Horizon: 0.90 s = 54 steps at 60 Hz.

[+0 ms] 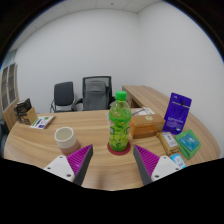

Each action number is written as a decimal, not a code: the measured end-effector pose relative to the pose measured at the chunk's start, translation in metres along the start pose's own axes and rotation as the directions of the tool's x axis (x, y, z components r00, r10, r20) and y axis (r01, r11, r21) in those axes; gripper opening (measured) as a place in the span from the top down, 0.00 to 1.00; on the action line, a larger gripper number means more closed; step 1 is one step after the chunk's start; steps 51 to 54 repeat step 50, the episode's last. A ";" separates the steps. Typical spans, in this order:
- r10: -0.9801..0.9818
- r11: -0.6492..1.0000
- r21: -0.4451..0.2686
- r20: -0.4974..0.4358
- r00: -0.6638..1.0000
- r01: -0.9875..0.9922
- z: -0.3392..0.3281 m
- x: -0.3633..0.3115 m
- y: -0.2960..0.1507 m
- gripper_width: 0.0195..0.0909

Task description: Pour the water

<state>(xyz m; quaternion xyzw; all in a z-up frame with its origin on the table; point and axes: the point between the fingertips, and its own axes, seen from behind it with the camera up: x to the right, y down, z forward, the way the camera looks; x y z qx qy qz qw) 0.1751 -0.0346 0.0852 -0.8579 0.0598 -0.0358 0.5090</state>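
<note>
Gripper point(113, 160) gapes wide, green bottle point(120, 124) upright just ahead, cup point(66, 138) left of it.

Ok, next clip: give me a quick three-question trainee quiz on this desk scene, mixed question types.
1. True or false: the claw is shut on the bottle.
2. What stands on the desk beside the bottle, on the side away from the purple box?
A. a cup
B. a kettle
C. a plate
3. Fill in: the bottle's cap is ____ in colour.

Key:
1. False. The claw is open; the bottle stands on the desk just ahead of the fingers, apart from them.
2. A, the pale cup.
3. Green; the cap is on the bottle.
</note>
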 end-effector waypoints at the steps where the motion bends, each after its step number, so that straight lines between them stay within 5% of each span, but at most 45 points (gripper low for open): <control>1: 0.004 1.000 -0.006 -0.002 1.000 -0.004 -0.010 -0.002 0.002 0.11; 11: 0.032 0.998 -0.058 0.036 0.999 -0.030 -0.113 -0.031 0.010 0.12; 24: -0.020 1.000 -0.018 0.041 0.999 0.021 -0.212 -0.061 -0.010 0.13; 54: -0.051 0.998 0.041 0.033 0.998 0.050 -0.291 -0.096 -0.030 0.14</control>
